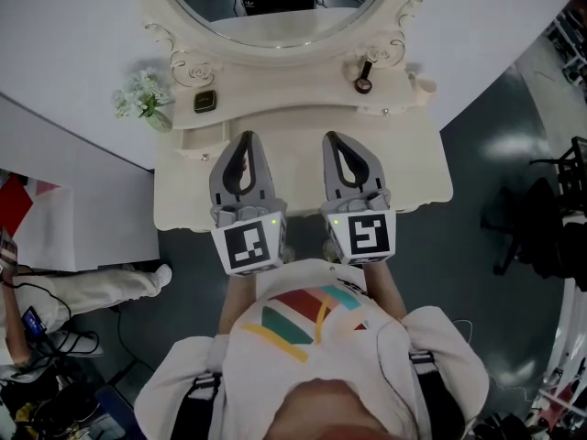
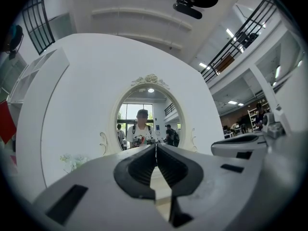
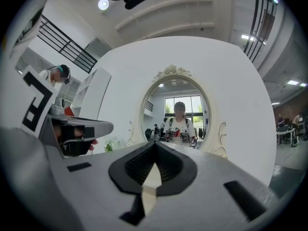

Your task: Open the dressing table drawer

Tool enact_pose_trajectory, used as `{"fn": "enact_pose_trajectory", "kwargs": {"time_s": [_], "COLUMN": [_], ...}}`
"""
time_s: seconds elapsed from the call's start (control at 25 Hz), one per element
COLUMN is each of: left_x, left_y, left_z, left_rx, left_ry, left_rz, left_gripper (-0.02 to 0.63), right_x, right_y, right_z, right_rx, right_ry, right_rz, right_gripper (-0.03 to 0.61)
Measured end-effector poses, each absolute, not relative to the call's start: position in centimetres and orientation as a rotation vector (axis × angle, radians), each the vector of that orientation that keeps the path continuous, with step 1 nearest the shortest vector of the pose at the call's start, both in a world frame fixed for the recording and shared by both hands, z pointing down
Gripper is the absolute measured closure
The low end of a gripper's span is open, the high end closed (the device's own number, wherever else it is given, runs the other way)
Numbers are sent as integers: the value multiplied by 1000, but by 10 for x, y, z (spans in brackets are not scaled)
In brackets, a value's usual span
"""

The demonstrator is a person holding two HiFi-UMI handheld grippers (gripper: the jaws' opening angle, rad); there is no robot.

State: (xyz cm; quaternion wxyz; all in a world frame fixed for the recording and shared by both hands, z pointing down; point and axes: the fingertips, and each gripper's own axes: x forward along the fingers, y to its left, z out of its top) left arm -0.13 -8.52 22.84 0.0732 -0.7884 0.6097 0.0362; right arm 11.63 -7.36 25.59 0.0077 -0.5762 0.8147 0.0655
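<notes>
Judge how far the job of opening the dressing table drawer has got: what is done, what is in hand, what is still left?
Done: nothing visible; no drawer stands pulled out of the dressing table. In hand: the left gripper and right gripper hover side by side above it, jaws together and empty, pointing toward the mirror. Still to do: probably everything, that is, reach a drawer front, grip it and pull.

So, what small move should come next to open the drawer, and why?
Probably open the right gripper and lower it toward the table front, where the drawer likely is: it and the left gripper are shut, empty, above the table.
</notes>
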Motion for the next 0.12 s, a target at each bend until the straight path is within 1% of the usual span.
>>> {"fn": "enact_pose_trajectory", "kwargs": {"time_s": [0.12], "left_x": [-2], "left_y": [-86], "left_z": [236], "left_rx": [-2375], "left_ry": [1827], "left_rz": [84], "left_gripper": [603], "right_x": [118], "right_y": [-75], "right_z": [254], "right_rx": [-1799], "right_ry": [2523], "right_rz": [233], "right_gripper": [578]}}
